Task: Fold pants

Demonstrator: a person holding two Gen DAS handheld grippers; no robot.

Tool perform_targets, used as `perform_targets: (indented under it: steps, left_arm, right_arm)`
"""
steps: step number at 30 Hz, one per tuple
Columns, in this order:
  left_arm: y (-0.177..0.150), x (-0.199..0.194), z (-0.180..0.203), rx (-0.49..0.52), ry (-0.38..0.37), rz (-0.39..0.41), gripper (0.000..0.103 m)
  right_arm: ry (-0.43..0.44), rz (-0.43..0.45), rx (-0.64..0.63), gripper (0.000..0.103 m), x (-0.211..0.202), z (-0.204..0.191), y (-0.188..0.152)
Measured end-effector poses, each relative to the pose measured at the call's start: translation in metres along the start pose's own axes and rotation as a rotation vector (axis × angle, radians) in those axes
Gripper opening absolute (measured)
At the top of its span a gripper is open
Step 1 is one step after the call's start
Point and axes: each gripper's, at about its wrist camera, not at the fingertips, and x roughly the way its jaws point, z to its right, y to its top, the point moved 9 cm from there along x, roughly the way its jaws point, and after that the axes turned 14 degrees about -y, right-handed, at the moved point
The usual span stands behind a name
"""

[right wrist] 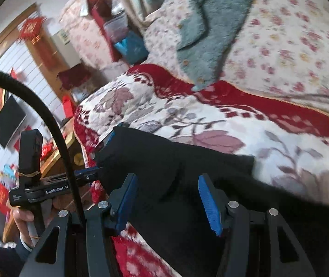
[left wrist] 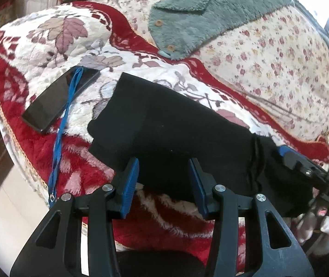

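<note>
The black pants (left wrist: 176,133) lie folded into a thick block on the red and white floral blanket (left wrist: 49,37). My left gripper (left wrist: 164,184) is open at the near edge of the pants, blue pads on either side of the cloth edge, holding nothing. My right gripper (right wrist: 168,198) is open over the pants (right wrist: 187,173) in the right wrist view, its pads apart above the black cloth. The right gripper also shows at the right edge of the left wrist view (left wrist: 303,164), at the end of the pants. The left gripper shows at the left in the right wrist view (right wrist: 88,173).
A black phone (left wrist: 60,97) with a blue lanyard (left wrist: 63,133) lies on the blanket left of the pants. A grey fleece garment (left wrist: 210,11) lies further back on the flowered bedspread (left wrist: 279,57). The bed edge drops to the floor at left (left wrist: 3,196).
</note>
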Motion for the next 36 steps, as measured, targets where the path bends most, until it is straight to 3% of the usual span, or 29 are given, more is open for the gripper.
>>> perform_targets:
  steps: [2, 6, 17, 25, 32, 34, 35, 36]
  left_arm:
    - [0.000, -0.006, -0.005, -0.041, -0.035, 0.024, 0.044]
    - [-0.001, -0.013, -0.023, -0.140, -0.081, 0.058, 0.059]
    - [-0.006, -0.004, -0.051, -0.251, -0.094, 0.056, 0.059]
    - [-0.002, 0.007, -0.053, -0.265, -0.120, 0.057, 0.059]
    - [-0.001, 0.017, -0.050, -0.286, -0.151, 0.052, 0.066]
    - [0.000, 0.019, -0.048, -0.295, -0.166, 0.055, 0.071]
    - [0.001, 0.020, -0.048, -0.303, -0.180, 0.061, 0.074]
    - [0.002, 0.021, -0.047, -0.308, -0.187, 0.068, 0.074]
  right_arm:
    - [0.016, -0.010, -0.051, 0.054, 0.011, -0.014, 0.007]
    - [0.040, -0.030, -0.137, 0.058, 0.033, -0.039, 0.020]
    - [0.059, -0.101, -0.342, 0.059, 0.107, -0.093, 0.056]
    - [0.072, -0.157, -0.469, 0.060, 0.149, -0.126, 0.070]
    - [0.060, -0.244, -0.614, 0.059, 0.183, -0.153, 0.063]
    - [0.098, -0.260, -0.606, 0.054, 0.189, -0.157, 0.062]
    - [0.112, -0.268, -0.599, 0.045, 0.191, -0.158, 0.061]
    - [0.116, -0.269, -0.597, 0.041, 0.193, -0.160, 0.061]
